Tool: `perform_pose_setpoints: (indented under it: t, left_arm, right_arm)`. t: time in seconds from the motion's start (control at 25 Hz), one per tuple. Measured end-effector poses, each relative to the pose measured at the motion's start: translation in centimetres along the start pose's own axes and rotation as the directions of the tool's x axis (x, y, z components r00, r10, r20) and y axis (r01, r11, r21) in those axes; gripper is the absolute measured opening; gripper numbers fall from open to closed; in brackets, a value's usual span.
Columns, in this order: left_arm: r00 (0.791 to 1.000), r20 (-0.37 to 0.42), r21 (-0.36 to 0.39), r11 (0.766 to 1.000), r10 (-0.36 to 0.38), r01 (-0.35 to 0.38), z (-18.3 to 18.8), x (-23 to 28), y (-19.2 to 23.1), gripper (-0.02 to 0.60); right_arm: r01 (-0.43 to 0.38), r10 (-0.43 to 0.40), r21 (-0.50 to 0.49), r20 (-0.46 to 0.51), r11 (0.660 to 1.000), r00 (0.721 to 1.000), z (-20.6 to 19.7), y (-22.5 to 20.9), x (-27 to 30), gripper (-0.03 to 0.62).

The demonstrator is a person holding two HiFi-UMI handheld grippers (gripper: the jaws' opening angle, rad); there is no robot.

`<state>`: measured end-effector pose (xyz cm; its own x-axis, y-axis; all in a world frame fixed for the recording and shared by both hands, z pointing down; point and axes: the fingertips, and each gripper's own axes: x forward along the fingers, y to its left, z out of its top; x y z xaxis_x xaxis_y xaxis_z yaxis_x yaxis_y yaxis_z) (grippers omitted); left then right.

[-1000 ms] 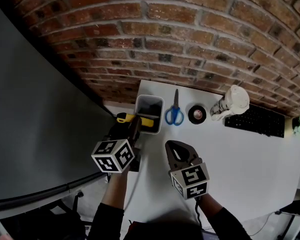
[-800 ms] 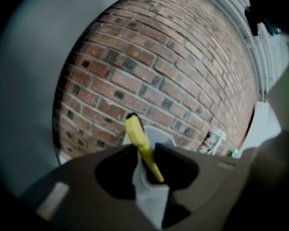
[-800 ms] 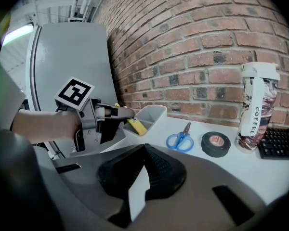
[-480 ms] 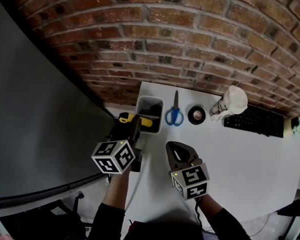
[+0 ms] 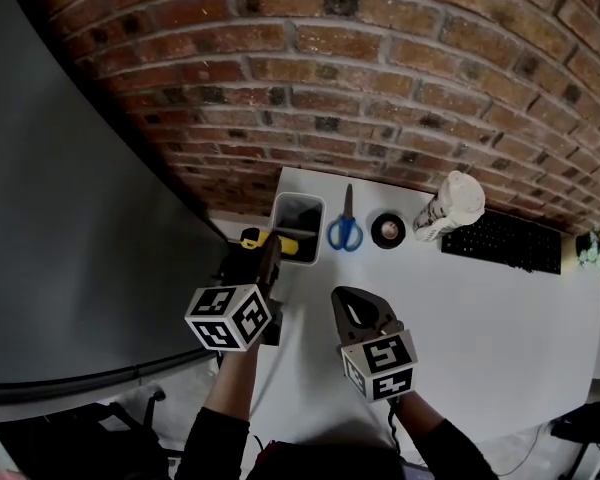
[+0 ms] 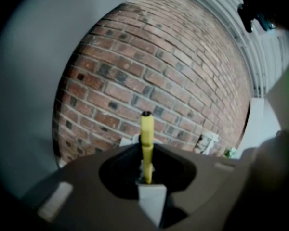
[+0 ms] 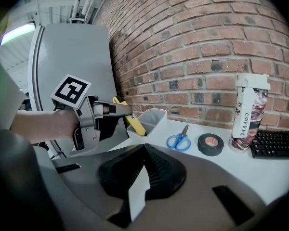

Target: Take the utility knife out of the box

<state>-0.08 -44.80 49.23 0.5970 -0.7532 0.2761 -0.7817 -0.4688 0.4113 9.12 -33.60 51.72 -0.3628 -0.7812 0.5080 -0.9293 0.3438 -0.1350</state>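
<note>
The left gripper [image 5: 268, 251], its jaws just closing, pinches the yellow utility knife [image 6: 146, 143] (tilted, lower end at the near corner of the white box [image 7: 156, 121]), while the right gripper [image 7: 144, 153] hovers nearby, jaws together and empty.

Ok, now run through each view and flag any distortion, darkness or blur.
Head view: dim, the brick wall bowed into arcs. Left gripper view: dark ring round the edges, the utility knife slightly soft. Right gripper view: brightest and crispest, lettering on the coffee cup readable, corners black.
</note>
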Motion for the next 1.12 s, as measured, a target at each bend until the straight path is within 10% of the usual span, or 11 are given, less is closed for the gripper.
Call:
perform_pose_setpoints:
  t: [1.12]
  left_arm:
    - [0.973,0.21,0.02,0.995,0.095,-0.102,4.4,-13.1,-0.1,0.072]
  right_arm:
    - [-0.045,0.053,-0.092,0.083,0.995,0.995,1.5,7.0,-5.3,0.008]
